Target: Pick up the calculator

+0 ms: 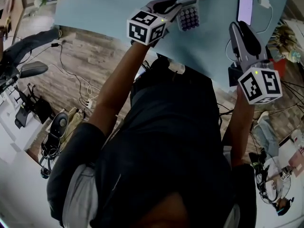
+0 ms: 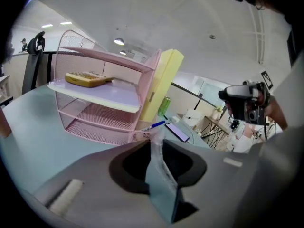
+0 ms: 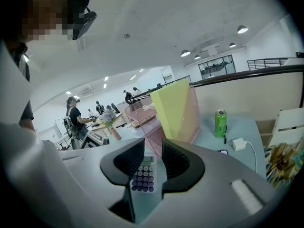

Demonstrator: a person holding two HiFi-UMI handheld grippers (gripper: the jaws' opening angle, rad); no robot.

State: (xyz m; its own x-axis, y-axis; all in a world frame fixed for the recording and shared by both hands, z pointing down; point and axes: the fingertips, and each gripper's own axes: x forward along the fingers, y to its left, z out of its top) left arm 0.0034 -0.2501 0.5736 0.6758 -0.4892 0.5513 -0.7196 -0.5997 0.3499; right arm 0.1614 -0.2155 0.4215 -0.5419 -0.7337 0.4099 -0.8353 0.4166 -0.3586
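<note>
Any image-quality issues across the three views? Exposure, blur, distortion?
Head view: dark torso underexposed, phone screen washed out pale. Left gripper view: heavy fisheye bend, black corners, left tongs soft up close. Right gripper view: same fisheye, ceiling lamps clip white, can fairly sharp.

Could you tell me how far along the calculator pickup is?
Done: the left gripper is shut on the calculator. In hand: the lift from the blue table; whether it is clear is hard to judge. Left: raising it clear. The right gripper is open, empty.
</note>
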